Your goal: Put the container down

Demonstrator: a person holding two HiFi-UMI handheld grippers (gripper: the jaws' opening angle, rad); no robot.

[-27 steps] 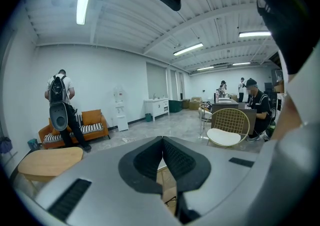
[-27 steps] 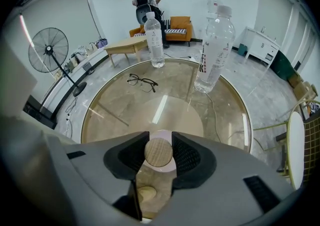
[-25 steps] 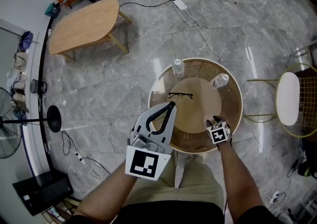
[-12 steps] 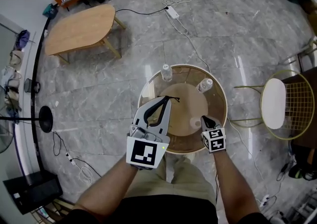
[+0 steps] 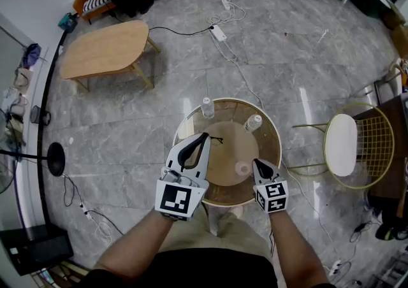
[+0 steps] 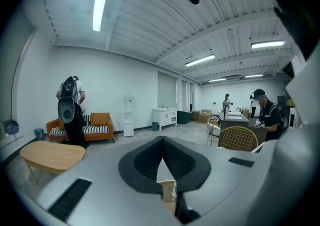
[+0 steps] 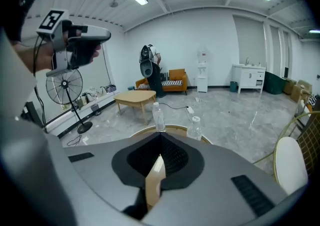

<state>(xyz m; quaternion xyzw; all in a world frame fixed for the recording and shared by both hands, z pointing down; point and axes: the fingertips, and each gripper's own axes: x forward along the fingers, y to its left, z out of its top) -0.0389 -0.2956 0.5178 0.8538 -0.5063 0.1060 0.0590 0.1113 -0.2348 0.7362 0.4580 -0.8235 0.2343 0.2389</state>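
Small clear round container [image 5: 242,168] stands on the round wood-and-glass table [image 5: 233,146], free of both tools. Left gripper [image 5: 204,135] and right gripper [image 5: 255,162] are closed and empty. Placement appears complete.

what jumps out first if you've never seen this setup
Two handheld tools catch the eye: the left gripper and right gripper, both shut and empty, over the near side of a round table. Two clear bottles stand at its far edge, and a small pale container sits just left of the right gripper.
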